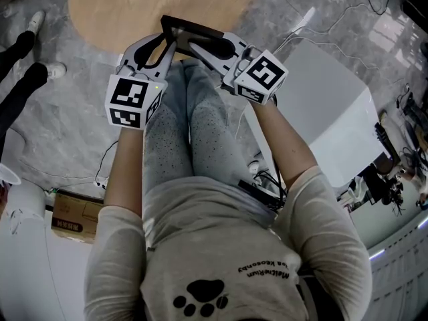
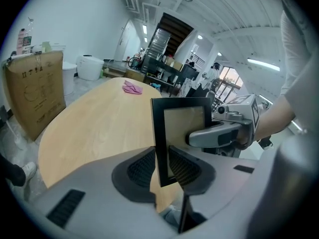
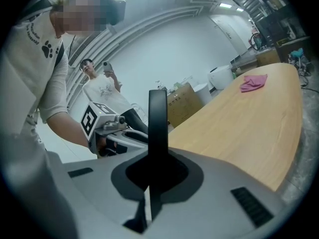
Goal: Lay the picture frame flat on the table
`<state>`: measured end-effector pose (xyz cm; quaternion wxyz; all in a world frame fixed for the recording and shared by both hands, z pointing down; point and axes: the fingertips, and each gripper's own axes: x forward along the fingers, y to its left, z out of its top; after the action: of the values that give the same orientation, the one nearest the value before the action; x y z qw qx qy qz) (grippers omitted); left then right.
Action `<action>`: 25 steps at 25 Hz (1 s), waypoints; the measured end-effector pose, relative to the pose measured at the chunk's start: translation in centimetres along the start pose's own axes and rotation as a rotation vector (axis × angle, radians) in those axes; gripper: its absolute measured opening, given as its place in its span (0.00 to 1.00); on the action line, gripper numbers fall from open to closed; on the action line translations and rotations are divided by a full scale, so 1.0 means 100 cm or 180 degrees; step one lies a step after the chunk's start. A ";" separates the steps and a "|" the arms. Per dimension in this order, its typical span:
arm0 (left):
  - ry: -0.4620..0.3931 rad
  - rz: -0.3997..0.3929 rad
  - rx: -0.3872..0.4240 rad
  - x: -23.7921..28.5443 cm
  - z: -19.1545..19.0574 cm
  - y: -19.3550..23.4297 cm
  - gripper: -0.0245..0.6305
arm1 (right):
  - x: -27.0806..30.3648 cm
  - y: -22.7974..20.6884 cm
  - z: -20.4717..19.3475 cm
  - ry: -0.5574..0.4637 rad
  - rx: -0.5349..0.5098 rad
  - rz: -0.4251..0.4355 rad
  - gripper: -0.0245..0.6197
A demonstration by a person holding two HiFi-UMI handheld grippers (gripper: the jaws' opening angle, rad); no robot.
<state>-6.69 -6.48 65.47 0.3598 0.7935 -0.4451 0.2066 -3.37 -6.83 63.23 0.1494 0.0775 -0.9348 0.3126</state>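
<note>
The picture frame (image 2: 182, 117) has a plain black border around a pale beige pane. It stands upright, not flat. In the right gripper view you see it from its edge, as one thin dark bar.

The table (image 2: 94, 128) is of light wood with a rounded rim, and a pink cloth (image 2: 132, 87) lies near its far end. A cardboard box (image 2: 37, 91) stands beside the table, and the floor (image 1: 67, 132) is grey and marbled. The room is white, with long lamps in the ceiling. A person (image 3: 102, 91) stands in the background of the right gripper view.

You hold the frame at the near rim of the table, just in front of your knees. Your right claw (image 3: 157, 156) is pressed together on one side edge of the frame, and the frame rises straight up out of its jaws. Your left claw (image 2: 162, 153) has the lower corner of the opposite border between its pads (image 2: 142, 166), one pad on each side. It seems to pinch this corner, though the slanted view does not make the contact fully sure. The two claws face each other across the frame, the left one at its left end and the right one at its right end.
</note>
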 end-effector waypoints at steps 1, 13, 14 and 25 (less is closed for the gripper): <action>0.0002 -0.0009 -0.0016 0.000 -0.001 0.000 0.18 | 0.000 0.001 -0.001 0.0000 0.0000 0.0006 0.06; 0.0126 0.0001 -0.0365 0.003 -0.020 0.000 0.15 | 0.002 0.001 -0.019 0.0078 0.0055 -0.0015 0.06; 0.0141 0.0012 -0.0379 0.004 -0.021 0.000 0.14 | 0.003 0.001 -0.020 0.0080 0.0060 -0.0023 0.06; 0.0167 0.0112 -0.0540 0.005 -0.032 0.004 0.14 | 0.008 -0.002 -0.029 0.0097 0.0186 -0.0264 0.07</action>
<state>-6.81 -4.52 68.03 0.4336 0.7465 -0.4654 0.1952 -3.36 -5.31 65.82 0.1742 0.1156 -0.9189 0.3345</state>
